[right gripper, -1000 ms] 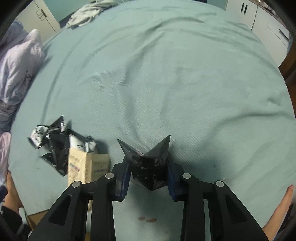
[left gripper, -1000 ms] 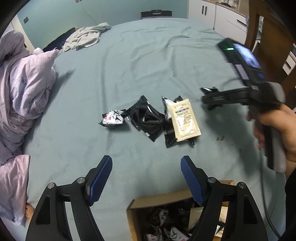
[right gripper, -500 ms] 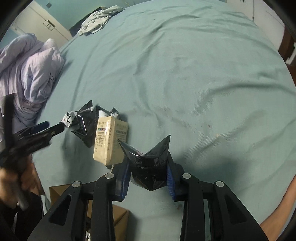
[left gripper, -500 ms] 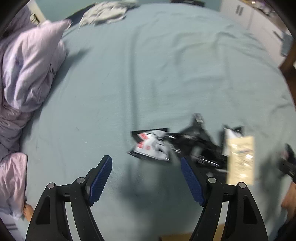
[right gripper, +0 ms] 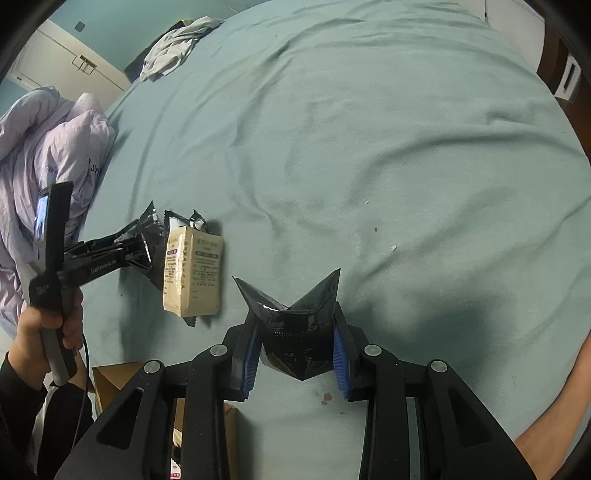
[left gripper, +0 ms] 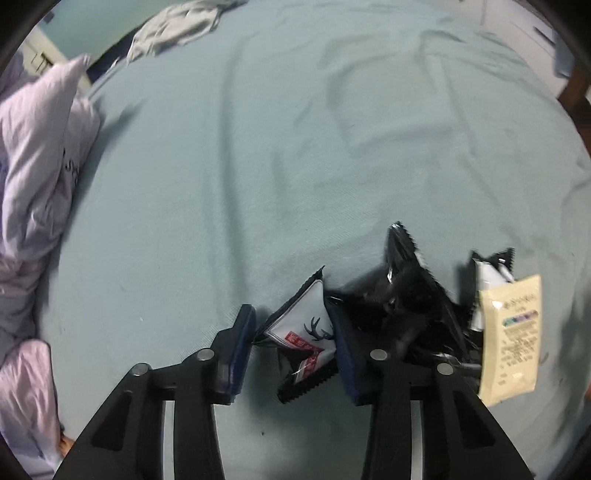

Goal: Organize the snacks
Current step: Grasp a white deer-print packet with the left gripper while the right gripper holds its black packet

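Note:
A white and red snack packet lies on the teal bed sheet between the jaws of my left gripper. The jaws are closing around it, and only the packet's left corner meets a pad. Right of it sits a heap of black packets with a beige packet on top. My right gripper is shut on a black foil packet held above the sheet. In the right wrist view the left gripper reaches into the pile beside the beige packet.
A cardboard box stands at the bed's near edge, below the pile. A lilac duvet is bunched along the left side. Grey clothes lie at the far end. A hand grips the left tool, and a bare forearm shows at the lower right.
My left gripper has come down and forward onto the pile, and its jaws have narrowed around the white and red packet. My right gripper has swung left toward the pile, still holding the black packet.

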